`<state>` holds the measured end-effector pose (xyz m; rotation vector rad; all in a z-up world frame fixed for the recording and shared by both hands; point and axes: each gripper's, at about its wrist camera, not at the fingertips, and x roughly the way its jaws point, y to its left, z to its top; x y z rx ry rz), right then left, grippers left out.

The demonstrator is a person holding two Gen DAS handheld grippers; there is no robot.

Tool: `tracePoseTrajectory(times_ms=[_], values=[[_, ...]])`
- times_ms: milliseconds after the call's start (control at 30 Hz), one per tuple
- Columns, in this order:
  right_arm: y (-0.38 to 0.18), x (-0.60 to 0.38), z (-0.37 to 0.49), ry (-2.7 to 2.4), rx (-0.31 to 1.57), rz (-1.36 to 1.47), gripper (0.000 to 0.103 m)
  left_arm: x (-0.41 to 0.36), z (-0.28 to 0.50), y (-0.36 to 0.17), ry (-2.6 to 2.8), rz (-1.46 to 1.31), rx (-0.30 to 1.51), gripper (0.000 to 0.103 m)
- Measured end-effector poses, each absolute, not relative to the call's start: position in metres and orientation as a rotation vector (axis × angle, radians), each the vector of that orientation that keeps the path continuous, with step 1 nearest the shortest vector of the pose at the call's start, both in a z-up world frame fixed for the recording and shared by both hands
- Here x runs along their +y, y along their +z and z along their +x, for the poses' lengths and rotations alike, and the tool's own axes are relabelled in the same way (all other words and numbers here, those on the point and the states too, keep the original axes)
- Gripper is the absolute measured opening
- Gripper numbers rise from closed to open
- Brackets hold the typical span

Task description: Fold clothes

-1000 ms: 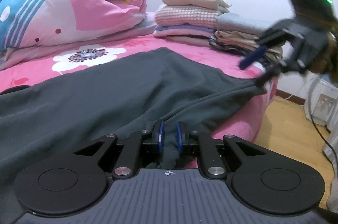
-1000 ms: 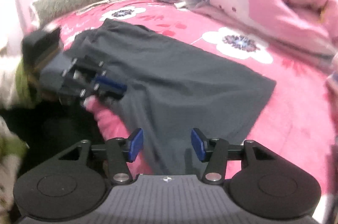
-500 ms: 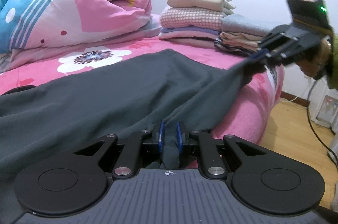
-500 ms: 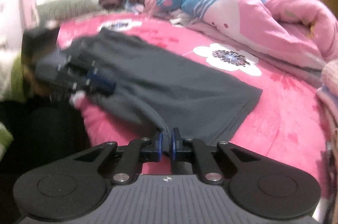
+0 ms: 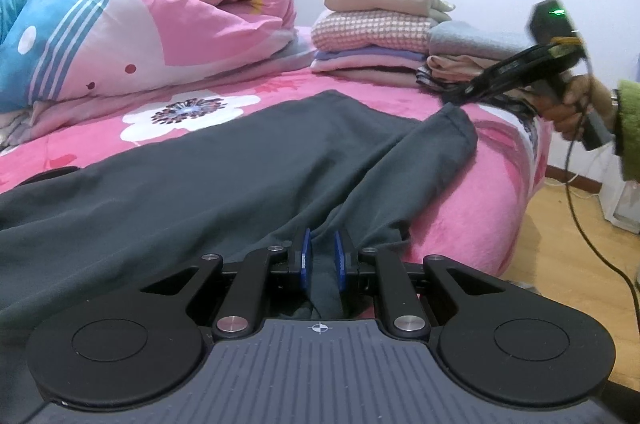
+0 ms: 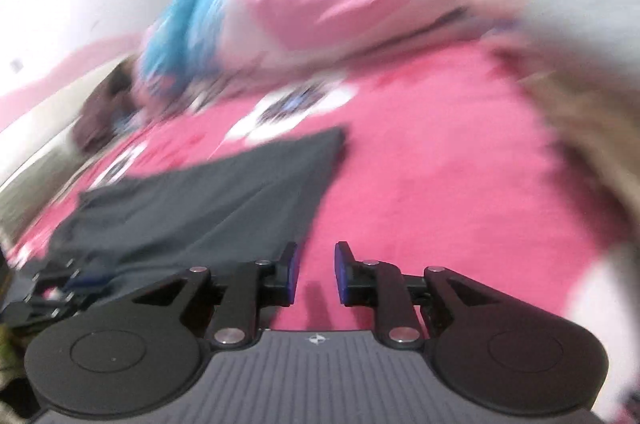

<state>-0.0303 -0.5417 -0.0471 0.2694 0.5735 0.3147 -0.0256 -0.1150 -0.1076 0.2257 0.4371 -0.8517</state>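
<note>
While the dark grey garment (image 5: 248,183) lies spread on the pink floral bedsheet (image 5: 460,207), near edge hanging off the bed side, the left gripper (image 5: 320,258) is clamped on a bunched fold of that edge. Right gripper (image 6: 316,272) has its pads apart, nothing between them, over bare sheet; view blurred. Fabric looks soft, light, limp: drapes, creases easily, won't hold shape. Best taken at hems or corners, e.g. the free corner (image 5: 460,119) flopped near the folded clothes stack (image 5: 376,31).
</note>
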Motion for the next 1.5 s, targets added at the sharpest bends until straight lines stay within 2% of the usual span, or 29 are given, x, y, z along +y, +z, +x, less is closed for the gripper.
tracePoseTrajectory(times_ms=[133,233,367,533,567,600,633,700,967,1200,1333,1500], values=[[-0.025,-0.514,-0.093,0.318,0.360,0.165,0.021,-0.115,-0.026,-0.108,-0.847,0.224,0.439,0.013],[-0.033,-0.460,-0.116,0.433,0.308,0.035,0.020,-0.116,-0.025,-0.108,-0.844,0.223,0.441,0.013],[-0.062,-0.401,-0.109,0.541,0.300,-0.047,0.019,-0.115,-0.026,-0.109,-0.835,0.227,0.435,0.013],[-0.098,-0.404,-0.080,0.373,0.332,0.019,0.017,-0.112,-0.029,-0.110,-0.828,0.233,0.416,0.013],[-0.107,-0.413,-0.078,0.331,0.334,0.048,0.015,-0.111,-0.029,-0.110,-0.827,0.226,0.415,0.013],[-0.116,-0.422,-0.077,0.289,0.334,0.080,0.003,-0.110,-0.028,-0.110,-0.827,0.218,0.414,0.013],[-0.122,-0.432,-0.078,0.278,0.329,0.165,0.000,-0.108,-0.027,-0.110,-0.827,0.210,0.413,0.013],[-0.126,-0.437,-0.077,0.256,0.329,0.247,0.000,-0.103,-0.027,-0.109,-0.797,0.200,0.415,0.014],[-0.128,-0.434,-0.072,0.207,0.322,0.251,0.000,-0.074,-0.027,-0.100,-0.614,0.137,0.424,0.014],[-0.124,-0.429,-0.067,0.200,0.328,0.246,0.000,-0.050,-0.054,-0.071,-0.506,0.046,0.332,0.013],[-0.125,-0.428,-0.067,0.194,0.329,0.252,0.000,-0.062,-0.070,-0.058,-0.610,0.045,0.303,0.013],[-0.125,-0.425,-0.068,0.180,0.322,0.244,0.000,-0.103,-0.063,-0.066,-0.761,0.105,0.362,0.014]])
